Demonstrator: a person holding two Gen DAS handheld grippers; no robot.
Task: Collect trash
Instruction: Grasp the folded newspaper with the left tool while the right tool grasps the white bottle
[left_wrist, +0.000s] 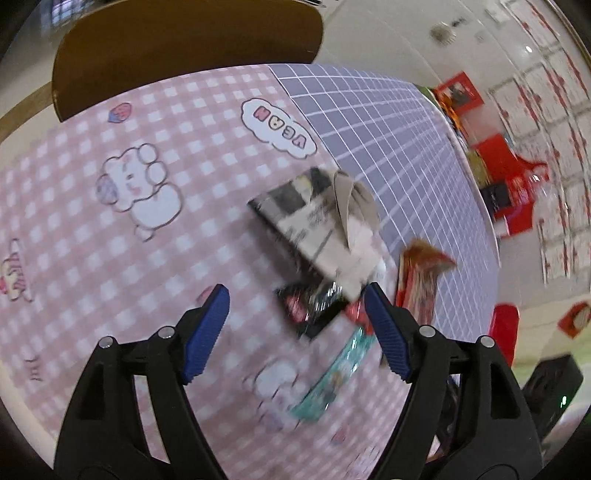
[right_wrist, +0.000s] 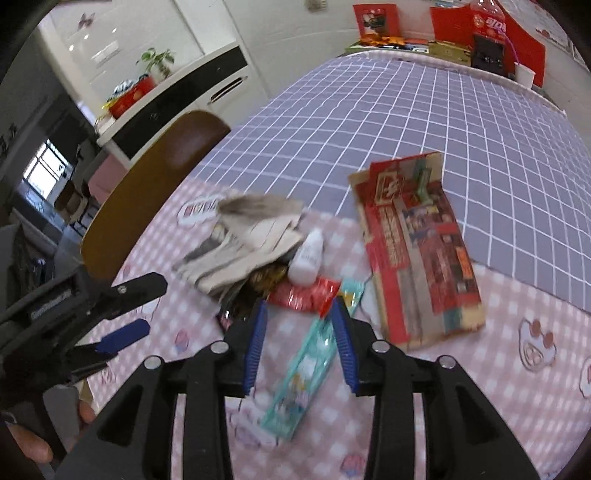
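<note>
Right wrist view, item by item as I read it. My right gripper (right_wrist: 297, 325) hangs over the pink checked mat (right_wrist: 498, 387) with its blue pads spread and nothing between them; the teal toothpaste-style box (right_wrist: 306, 373) lies flat on the mat in the gap below the pads, and I cannot tell whether either pad touches it. Just beyond the fingertips: a small red wrapper (right_wrist: 303, 293), a small white bottle (right_wrist: 306, 258) lying tilted against it, and a dark foil wrapper (right_wrist: 240, 302) partly under the crumpled grey-white paper (right_wrist: 251, 236). To the right, apart from that cluster, a flattened red carton (right_wrist: 417, 251) lies across the seam where the pink mat meets the purple grid cloth (right_wrist: 406, 110). A brown chair back (right_wrist: 147, 192) stands at the table's far left edge.

Left wrist view, blurred by motion. My left gripper (left_wrist: 295, 317) is also spread wide and empty, raised above the same pile: the paper (left_wrist: 321, 221), dark wrapper (left_wrist: 306, 310), teal box (left_wrist: 332, 376) and red carton (left_wrist: 421, 280) all rest on the table. The left gripper also appears at the left edge of the right wrist view (right_wrist: 122, 317), well clear of the trash.
</note>
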